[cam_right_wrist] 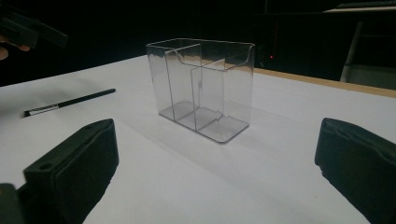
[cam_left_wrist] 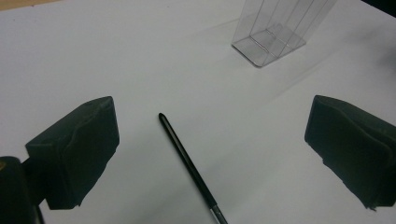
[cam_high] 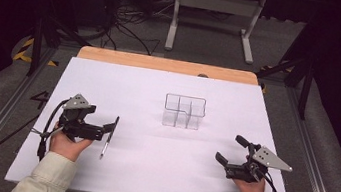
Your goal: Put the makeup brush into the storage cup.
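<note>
**Pen lies flat, left fingers poised over it**

The pen (cam_left_wrist: 189,164) lies flat on the white surface (cam_high: 147,173), well to the left of the clear organizer (cam_high: 184,111) and nearer the person. The left gripper (cam_high: 112,129) hovers right at it, fingers (cam_left_wrist: 74,151) wide apart with the pen between them, not touching. The right gripper (cam_high: 231,150) rests to the right of the organizer, nearer the person, its fingers (cam_right_wrist: 70,170) also spread and empty.

The pen looks light, thin, stiff and smooth, so it will likely roll or slip if pinched off-centre. The best hold is probably across the barrel near its middle, fingers squarely on both sides. The organizer (cam_right_wrist: 201,86) stands upright and empty; being light plastic, it may tip if knocked.
</note>
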Motion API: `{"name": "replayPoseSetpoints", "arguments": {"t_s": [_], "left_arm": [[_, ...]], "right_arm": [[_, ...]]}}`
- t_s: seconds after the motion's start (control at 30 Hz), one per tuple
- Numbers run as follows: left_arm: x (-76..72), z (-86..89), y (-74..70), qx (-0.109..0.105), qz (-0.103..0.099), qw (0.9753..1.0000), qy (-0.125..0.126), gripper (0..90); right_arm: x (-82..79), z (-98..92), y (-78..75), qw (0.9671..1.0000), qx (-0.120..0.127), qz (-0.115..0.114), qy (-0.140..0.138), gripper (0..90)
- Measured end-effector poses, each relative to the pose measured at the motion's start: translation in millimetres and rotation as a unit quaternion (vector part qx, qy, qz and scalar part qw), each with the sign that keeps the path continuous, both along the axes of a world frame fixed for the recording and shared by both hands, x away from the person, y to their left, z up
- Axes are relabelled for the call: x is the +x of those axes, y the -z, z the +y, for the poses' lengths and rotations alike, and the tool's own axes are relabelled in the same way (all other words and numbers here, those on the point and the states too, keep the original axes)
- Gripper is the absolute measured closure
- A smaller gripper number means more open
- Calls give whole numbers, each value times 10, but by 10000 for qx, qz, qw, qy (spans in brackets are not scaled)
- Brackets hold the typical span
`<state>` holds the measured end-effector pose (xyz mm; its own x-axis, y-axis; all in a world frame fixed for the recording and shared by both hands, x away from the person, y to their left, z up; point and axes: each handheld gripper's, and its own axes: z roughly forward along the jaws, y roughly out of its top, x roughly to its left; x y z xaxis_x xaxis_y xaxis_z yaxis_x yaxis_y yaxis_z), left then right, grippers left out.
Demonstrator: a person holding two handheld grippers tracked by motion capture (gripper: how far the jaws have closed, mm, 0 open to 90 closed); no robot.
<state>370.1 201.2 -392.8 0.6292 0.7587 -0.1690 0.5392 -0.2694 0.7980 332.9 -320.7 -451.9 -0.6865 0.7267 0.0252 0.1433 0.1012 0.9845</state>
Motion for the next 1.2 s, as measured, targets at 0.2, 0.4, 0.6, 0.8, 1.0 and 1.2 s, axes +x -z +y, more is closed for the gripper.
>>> {"name": "replayPoseSetpoints", "arguments": {"t_s": [0.2,0.4,0.6,0.8,1.0,1.2], "left_arm": [[69,-36,-62,217,466,9986,96,74],[133,-83,-53,457,855,9953,44,103],[185,-115,-30,581,1115,9920,78,176],[263,-183,41,834,1389,9867,102,213],[291,-241,98,1076,1493,9829,95,273],[306,-272,149,1240,1669,9781,126,346]], "right_arm": [[-23,29,-10,9999,-131,-83,-21,18],[-39,26,-25,9998,-154,-146,12,22],[-48,7,-46,9997,-89,-239,18,33],[-59,5,-57,9997,-34,-254,11,34],[-67,-16,-69,9997,14,-240,-29,51],[-67,-38,-82,9999,60,-138,-76,73]]}}
